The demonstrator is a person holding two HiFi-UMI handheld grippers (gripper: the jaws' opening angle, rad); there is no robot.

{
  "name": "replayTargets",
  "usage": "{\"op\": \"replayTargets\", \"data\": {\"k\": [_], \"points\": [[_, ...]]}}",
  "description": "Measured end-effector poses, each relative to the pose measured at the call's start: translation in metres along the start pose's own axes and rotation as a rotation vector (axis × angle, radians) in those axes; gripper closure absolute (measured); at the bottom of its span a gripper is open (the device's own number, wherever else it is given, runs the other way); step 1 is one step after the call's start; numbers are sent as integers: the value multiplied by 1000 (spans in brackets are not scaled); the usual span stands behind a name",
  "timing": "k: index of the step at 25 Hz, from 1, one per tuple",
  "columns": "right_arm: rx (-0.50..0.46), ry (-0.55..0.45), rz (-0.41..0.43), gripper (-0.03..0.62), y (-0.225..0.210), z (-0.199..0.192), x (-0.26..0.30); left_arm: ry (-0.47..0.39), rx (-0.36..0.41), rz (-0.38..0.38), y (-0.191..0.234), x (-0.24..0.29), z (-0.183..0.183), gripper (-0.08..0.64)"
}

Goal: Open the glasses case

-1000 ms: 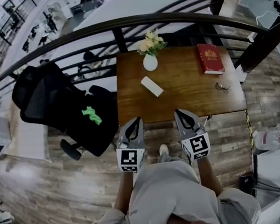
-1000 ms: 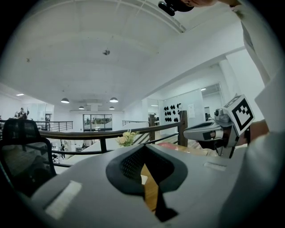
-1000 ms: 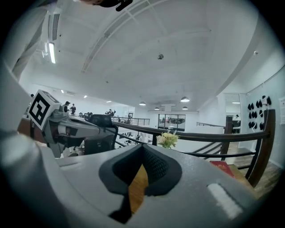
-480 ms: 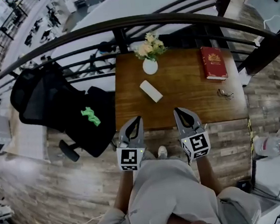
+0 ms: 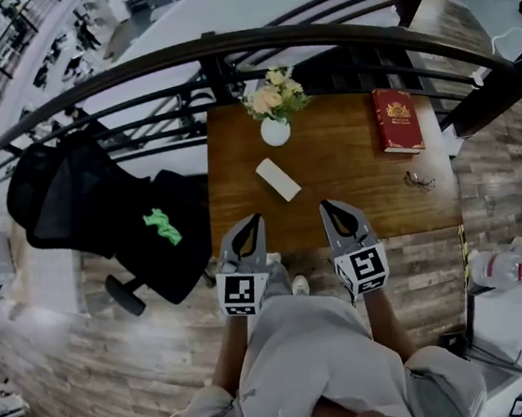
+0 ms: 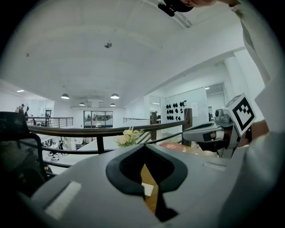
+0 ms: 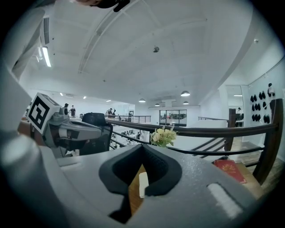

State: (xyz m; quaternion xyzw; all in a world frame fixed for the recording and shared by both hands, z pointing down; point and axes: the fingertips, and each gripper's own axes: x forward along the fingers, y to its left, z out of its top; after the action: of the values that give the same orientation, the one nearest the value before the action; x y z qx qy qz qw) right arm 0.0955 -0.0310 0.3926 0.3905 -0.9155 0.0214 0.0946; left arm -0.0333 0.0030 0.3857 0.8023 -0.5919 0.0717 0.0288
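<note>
The white glasses case lies shut on the brown wooden table, left of its middle. My left gripper and right gripper point side by side at the table's near edge, short of the case, both shut and holding nothing. In the left gripper view the case shows through the gap under the shut left gripper, and the right gripper is at the right. The right gripper view shows the case below the shut right gripper.
A white vase of flowers stands at the table's far edge behind the case. A red book and a pair of glasses lie at the right. A black office chair stands left of the table, and a dark railing runs behind it.
Both grippers have moved forward together towards the table; their tips now reach its near edge. The case has not moved on the table.
</note>
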Motion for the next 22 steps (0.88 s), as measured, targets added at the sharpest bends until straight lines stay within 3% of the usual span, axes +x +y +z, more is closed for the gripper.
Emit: {"op": "replayTargets", "data": {"k": [11, 22], "points": [[-9, 39, -73, 589, -24, 8, 78, -5, -15, -84, 61, 71, 0, 540], [2, 182, -122, 588, -20, -36, 139, 87, -53, -197, 102, 116, -55, 540]]}}
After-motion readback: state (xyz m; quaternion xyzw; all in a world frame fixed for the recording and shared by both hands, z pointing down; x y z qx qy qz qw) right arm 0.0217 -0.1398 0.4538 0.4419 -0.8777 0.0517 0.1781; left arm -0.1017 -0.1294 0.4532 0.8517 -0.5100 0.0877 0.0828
